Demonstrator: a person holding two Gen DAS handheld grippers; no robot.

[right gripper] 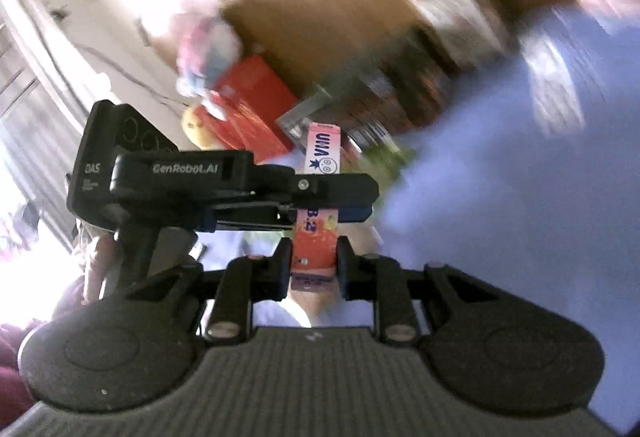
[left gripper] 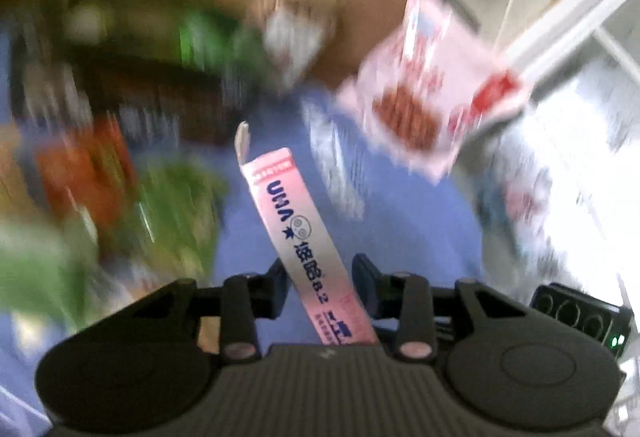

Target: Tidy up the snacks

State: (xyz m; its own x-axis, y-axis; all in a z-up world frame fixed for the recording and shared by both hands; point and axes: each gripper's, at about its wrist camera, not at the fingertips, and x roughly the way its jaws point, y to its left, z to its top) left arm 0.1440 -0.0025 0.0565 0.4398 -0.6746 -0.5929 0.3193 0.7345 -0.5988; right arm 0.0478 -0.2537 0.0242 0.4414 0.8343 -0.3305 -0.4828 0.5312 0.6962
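A long pink UHA candy box (left gripper: 298,233) stands between the fingers of my left gripper (left gripper: 320,277), which is shut on it. In the right wrist view the same pink box (right gripper: 320,237) is held by both grippers: my left gripper (right gripper: 332,197) crosses from the left and clamps its middle, and my right gripper (right gripper: 313,265) is shut on its lower end. A white and red snack bag (left gripper: 424,97) shows at the upper right of the left wrist view, blurred.
Everything behind is motion-blurred. A blue cloth (left gripper: 400,229) covers the surface. Green packets (left gripper: 176,213), an orange packet (left gripper: 88,173) and a dark tray (left gripper: 152,97) lie left. Red packets (right gripper: 248,105) and a brown box (right gripper: 320,5) lie beyond.
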